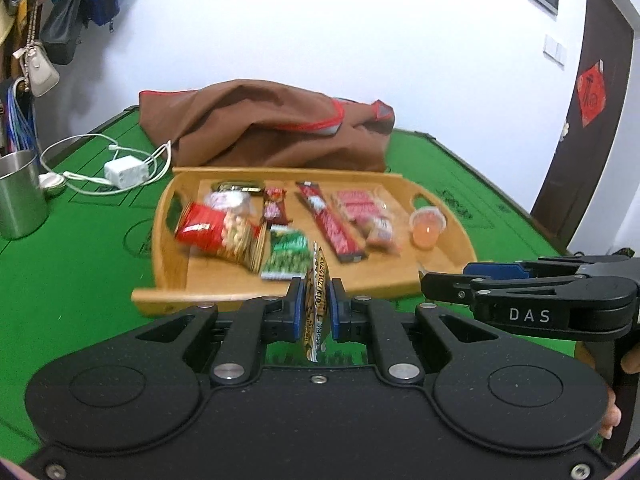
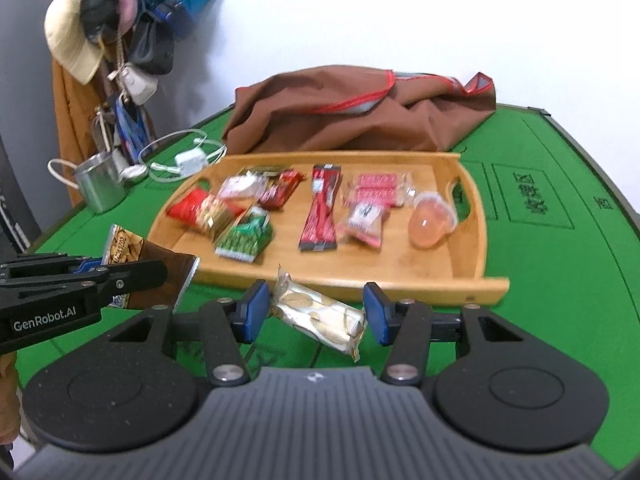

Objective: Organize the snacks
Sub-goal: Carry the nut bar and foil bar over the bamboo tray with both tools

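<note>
A wooden tray (image 1: 256,300) (image 2: 432,286) on the green table holds several snacks: a red peanut bag (image 1: 208,228), a green packet (image 1: 286,258), a long red bar (image 1: 332,220), pink packets (image 1: 360,208) and a jelly cup (image 1: 427,226). My left gripper (image 1: 317,308) is shut on a brown and gold snack packet (image 1: 316,300) (image 2: 156,276), held just in front of the tray's near rim. My right gripper (image 2: 316,310) grips a white wafer packet (image 2: 320,316) lengthwise between its blue pads, also just short of the near rim. Both grippers are side by side.
A brown cloth bag (image 1: 272,128) lies behind the tray. Left of the tray are a white charger with coiled cable (image 1: 124,172) and a steel mug (image 1: 18,196). Bags and hats hang on the wall at far left. Green table (image 2: 560,280) stretches right of the tray.
</note>
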Demonstrator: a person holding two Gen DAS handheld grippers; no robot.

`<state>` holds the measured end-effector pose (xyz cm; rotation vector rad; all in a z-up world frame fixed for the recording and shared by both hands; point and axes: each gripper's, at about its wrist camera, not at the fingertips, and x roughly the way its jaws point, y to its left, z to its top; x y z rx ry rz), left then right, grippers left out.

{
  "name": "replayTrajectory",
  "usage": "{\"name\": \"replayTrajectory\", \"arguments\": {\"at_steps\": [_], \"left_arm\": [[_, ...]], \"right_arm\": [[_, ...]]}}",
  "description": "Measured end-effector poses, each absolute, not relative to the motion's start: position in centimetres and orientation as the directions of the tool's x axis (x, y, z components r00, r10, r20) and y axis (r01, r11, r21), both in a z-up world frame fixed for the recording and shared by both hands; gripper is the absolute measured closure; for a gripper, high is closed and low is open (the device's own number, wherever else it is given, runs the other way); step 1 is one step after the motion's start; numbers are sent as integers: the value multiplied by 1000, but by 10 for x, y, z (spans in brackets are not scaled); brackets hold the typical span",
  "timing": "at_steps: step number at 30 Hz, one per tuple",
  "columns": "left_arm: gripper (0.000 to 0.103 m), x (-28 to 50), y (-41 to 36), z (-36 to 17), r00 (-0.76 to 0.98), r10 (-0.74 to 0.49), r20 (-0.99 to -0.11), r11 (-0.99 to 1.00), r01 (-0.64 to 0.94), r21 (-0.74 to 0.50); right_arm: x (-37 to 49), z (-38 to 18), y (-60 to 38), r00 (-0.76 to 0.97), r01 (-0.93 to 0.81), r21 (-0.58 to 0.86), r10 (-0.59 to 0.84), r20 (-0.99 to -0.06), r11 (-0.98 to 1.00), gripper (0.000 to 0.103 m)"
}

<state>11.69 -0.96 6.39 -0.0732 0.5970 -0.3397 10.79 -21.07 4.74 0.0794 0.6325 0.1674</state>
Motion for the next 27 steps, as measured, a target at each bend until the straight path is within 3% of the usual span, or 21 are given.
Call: {"name": "replayTrajectory", "arguments": {"at_steps": [12,27], "left_arm": [[91,198,-29,68,733,-347,-585,938,272,-215],[91,278,-61,49,690,-349,-634,937,247,-248]], "right_arm": [[179,53,-239,762,-10,212,145,-632,977,49],[253,52,-246,732,75,165,59,-679,983,49]]}}
